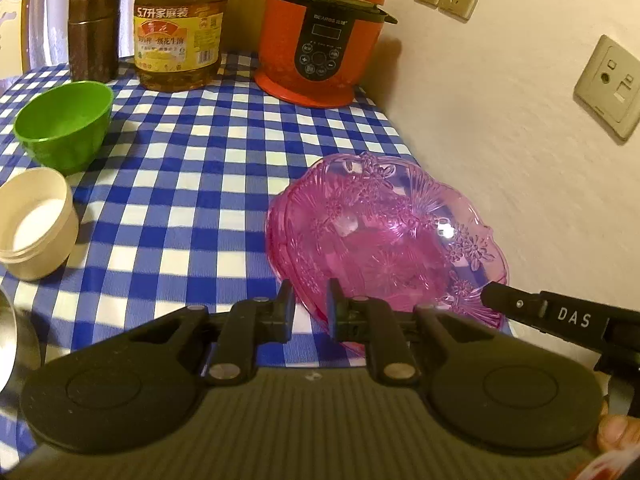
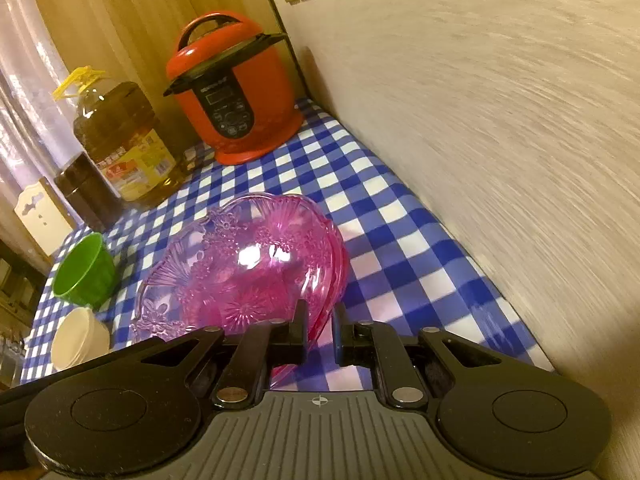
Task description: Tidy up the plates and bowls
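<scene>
A pink see-through dish (image 1: 380, 232) with a flower pattern hangs tilted over the blue checked tablecloth (image 1: 192, 184), close to the wall. My left gripper (image 1: 311, 312) is shut on its near left rim. The right gripper (image 1: 500, 300) comes in from the right and pinches the opposite edge. In the right wrist view the dish (image 2: 248, 276) fills the middle, with my right gripper (image 2: 320, 328) shut on its right rim. The rim looks doubled, as if two dishes are nested. A green bowl (image 1: 64, 124) and a cream bowl (image 1: 36, 224) stand upright on the left.
A red pressure cooker (image 1: 320, 36), a big oil bottle (image 1: 180, 32) and a brown canister (image 1: 94, 36) line the back of the table. A metal bowl's edge (image 1: 12, 344) shows at lower left. The wall (image 1: 500, 140) with sockets runs along the table's right side.
</scene>
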Demonstrator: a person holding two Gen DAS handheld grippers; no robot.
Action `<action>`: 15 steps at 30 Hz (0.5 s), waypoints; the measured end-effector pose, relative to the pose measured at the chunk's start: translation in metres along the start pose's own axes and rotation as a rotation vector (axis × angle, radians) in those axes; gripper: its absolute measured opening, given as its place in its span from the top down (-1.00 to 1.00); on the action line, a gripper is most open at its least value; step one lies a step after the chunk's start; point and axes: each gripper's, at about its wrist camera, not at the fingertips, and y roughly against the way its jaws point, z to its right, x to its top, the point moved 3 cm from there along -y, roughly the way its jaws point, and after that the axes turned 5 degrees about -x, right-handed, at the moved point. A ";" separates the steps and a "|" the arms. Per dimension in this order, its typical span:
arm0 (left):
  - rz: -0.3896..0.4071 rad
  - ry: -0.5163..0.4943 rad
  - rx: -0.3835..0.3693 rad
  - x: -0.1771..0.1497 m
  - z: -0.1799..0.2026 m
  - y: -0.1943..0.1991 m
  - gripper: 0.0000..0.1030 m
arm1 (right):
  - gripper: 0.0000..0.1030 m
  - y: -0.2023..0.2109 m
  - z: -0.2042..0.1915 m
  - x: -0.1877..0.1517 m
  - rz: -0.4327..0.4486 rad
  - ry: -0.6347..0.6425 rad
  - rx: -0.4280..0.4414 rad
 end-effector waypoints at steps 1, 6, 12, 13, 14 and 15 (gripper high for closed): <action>-0.001 -0.005 0.003 0.002 0.000 -0.003 0.72 | 0.78 -0.005 0.001 0.002 -0.002 0.000 -0.001; -0.019 -0.018 0.018 0.006 -0.003 -0.020 0.71 | 0.78 -0.022 0.002 0.009 -0.013 0.002 -0.005; -0.029 -0.050 0.040 0.009 -0.005 -0.034 0.69 | 0.78 -0.039 0.000 0.012 -0.019 0.013 -0.012; -0.031 -0.056 0.044 0.010 -0.005 -0.036 0.69 | 0.78 -0.041 0.000 0.013 -0.019 0.018 -0.015; -0.033 -0.059 0.048 0.010 -0.005 -0.038 0.69 | 0.78 -0.043 0.000 0.013 -0.021 0.022 -0.018; -0.035 -0.060 0.050 0.010 -0.005 -0.040 0.69 | 0.78 -0.046 0.000 0.013 -0.023 0.026 -0.020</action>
